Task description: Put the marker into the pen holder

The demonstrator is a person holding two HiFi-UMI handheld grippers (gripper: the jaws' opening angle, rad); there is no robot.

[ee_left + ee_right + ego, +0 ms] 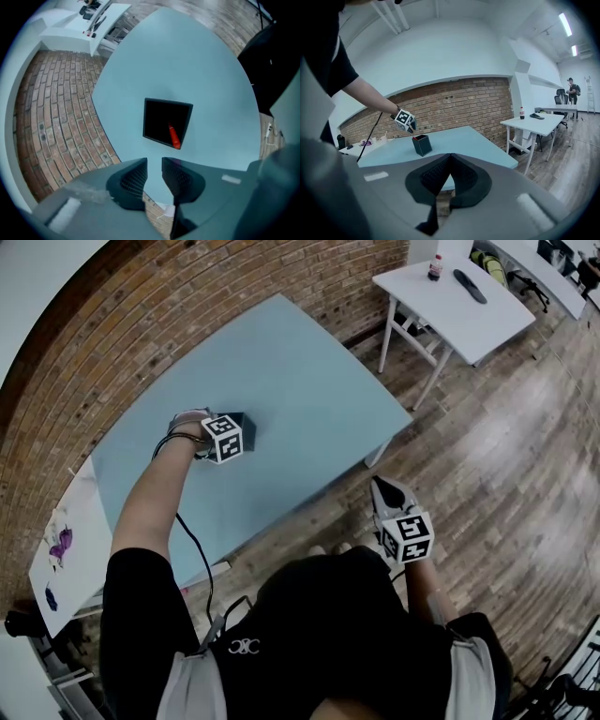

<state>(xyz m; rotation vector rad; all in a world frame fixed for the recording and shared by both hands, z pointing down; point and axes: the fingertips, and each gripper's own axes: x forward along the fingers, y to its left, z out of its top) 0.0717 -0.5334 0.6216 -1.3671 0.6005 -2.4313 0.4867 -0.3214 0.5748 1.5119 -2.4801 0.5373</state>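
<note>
Just above the holder [168,102], my left gripper [153,165] hangs with its jaws parted and nothing between them. The red marker [174,136] leans inside the holder. I judge it light, stiff, slick plastic, best pinched mid-barrel. My right gripper [449,158], well back from the holder, is closed and empty.

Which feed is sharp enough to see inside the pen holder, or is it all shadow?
Left gripper view: the black square pen holder is deep shadow inside, yet the red marker shows sharp; right gripper view: holder small and distant, inside hidden.
</note>
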